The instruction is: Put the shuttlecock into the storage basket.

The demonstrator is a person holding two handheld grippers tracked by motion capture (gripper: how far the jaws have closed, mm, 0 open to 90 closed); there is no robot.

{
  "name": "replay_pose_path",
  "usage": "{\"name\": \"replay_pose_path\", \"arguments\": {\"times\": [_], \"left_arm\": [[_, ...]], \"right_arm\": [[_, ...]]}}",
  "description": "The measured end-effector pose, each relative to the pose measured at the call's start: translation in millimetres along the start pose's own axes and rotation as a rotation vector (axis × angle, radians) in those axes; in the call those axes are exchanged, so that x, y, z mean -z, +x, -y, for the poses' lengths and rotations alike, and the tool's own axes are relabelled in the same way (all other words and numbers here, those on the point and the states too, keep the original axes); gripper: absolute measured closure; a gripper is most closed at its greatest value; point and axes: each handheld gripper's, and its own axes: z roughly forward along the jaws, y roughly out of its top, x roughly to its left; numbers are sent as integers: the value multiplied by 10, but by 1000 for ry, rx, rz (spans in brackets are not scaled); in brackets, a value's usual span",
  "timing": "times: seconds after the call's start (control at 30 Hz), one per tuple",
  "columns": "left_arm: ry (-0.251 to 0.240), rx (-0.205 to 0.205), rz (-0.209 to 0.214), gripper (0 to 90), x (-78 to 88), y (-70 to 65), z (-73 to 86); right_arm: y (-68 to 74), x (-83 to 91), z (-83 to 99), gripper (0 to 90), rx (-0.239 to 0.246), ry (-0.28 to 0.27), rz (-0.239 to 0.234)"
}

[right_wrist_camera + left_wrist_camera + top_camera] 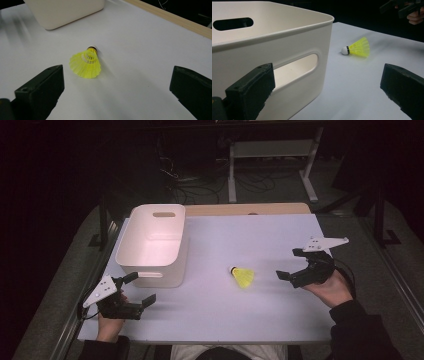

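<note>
One yellow shuttlecock (243,276) lies on its side on the white counter (240,315), between one empty white bin (152,245) and the right tool (290,265), whose jaws are spread, like the left tool's (139,289) beside the bin.

Dim, dark surroundings; brightly lit white table (225,320); soft shadows, slight blur.

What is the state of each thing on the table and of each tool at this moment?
Shuttlecock: lying on its side on the table, free, touching neither tool nor box.
Box: upright on the table, open at the top, inside looks empty.
Left tool: open, holding nothing, next to the box.
Right tool: open, holding nothing, pointing at the shuttlecock.
Table: covered with a white sheet.
</note>
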Motion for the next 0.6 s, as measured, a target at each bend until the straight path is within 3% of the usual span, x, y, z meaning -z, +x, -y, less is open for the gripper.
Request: {"name": "replay_pose_path", "arguments": {"times": [0.6], "left_arm": [[-2,-4,-1,0,8,4,-4]], "right_arm": [[-77,-45,-140,0,1,14,-6]]}}
